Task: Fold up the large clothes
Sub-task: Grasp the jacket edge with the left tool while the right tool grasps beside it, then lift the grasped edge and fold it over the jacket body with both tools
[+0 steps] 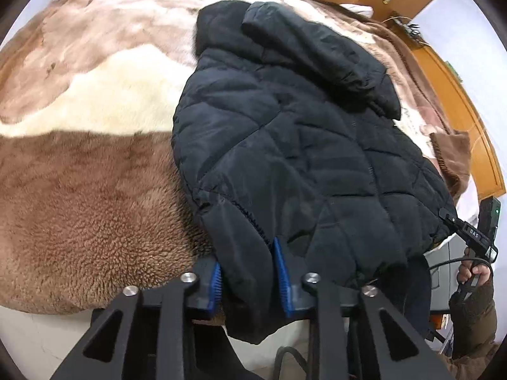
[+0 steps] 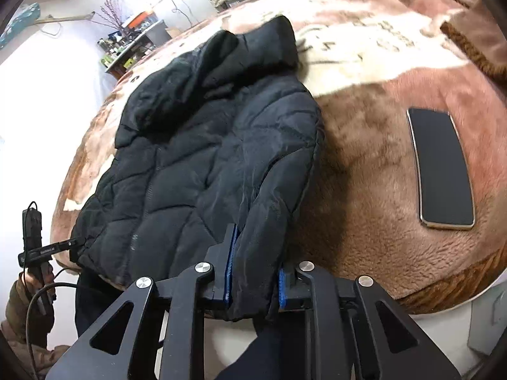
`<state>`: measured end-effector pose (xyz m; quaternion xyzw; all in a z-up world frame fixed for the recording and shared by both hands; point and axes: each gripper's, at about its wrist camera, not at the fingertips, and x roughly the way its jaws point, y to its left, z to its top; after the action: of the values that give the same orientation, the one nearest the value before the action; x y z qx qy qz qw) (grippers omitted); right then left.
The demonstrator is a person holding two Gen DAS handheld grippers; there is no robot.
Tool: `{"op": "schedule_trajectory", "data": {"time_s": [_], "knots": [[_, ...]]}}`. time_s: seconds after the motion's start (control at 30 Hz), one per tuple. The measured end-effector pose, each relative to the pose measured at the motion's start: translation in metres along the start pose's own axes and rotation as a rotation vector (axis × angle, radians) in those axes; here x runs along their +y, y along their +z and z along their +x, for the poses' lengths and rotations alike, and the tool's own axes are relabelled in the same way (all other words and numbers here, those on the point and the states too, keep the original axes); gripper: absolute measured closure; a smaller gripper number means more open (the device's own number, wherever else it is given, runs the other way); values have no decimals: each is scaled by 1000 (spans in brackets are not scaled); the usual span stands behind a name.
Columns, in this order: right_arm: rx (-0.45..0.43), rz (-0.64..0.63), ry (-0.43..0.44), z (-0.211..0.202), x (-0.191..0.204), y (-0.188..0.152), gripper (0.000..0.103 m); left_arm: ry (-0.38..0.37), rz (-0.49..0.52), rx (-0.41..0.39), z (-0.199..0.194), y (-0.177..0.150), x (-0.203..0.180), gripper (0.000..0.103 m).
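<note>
Both hand-held grippers — left (image 1: 250, 280), right (image 2: 255, 280) — clamped, angled downward.

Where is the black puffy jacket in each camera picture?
Left wrist view: the black puffy jacket fills the middle and right, hood at the top, its near hem pinched in the left gripper.
Right wrist view: the jacket lies left of middle, its near hem pinched in the right gripper.
Shared landmark: the brown and cream fleece blanket under it.

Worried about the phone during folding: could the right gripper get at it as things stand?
Probably not now: the right gripper is shut on the jacket hem. The phone lies uncovered on the blanket.
</note>
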<state>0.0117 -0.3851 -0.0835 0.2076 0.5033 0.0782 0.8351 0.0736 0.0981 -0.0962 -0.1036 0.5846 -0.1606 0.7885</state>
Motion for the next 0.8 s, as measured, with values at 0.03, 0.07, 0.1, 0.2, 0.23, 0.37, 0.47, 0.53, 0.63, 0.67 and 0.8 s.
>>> {"op": "schedule_trajectory", "data": {"time_s": [0.03, 0.07, 0.1, 0.2, 0.23, 0.37, 0.47, 0.53, 0.63, 0.67, 0.8], "knots": [[-5, -6, 4, -3, 3, 1, 83, -12, 3, -17, -7, 1, -2, 79], [-10, -11, 9, -6, 6, 3, 84, -20, 6, -29, -12, 2, -2, 80], [-16, -15, 16, -10, 9, 4, 84, -32, 8, -42, -19, 4, -4, 81], [-28, -39, 37, -25, 18, 6, 85, -74, 11, -84, -41, 6, -8, 82], [-32, -43, 48, -28, 21, 7, 85, -89, 10, -94, -48, 5, -7, 82], [-59, -28, 109, -49, 23, 17, 85, -165, -24, -119, -72, 12, -5, 82], [-80, -14, 121, -55, 23, 33, 85, -220, -71, -141, -84, 30, 4, 82], [-90, -15, 111, -54, 24, 45, 85, -237, -90, -170, -90, 46, 4, 82], [-112, -11, 127, -57, 26, 66, 85, -266, -108, -197, -94, 68, 3, 82], [-119, -2, 138, -57, 26, 76, 85, -268, -116, -208, -96, 77, 4, 82], [-138, 12, 144, -57, 28, 113, 85, -303, -176, -239, -100, 115, 12, 82]]}}
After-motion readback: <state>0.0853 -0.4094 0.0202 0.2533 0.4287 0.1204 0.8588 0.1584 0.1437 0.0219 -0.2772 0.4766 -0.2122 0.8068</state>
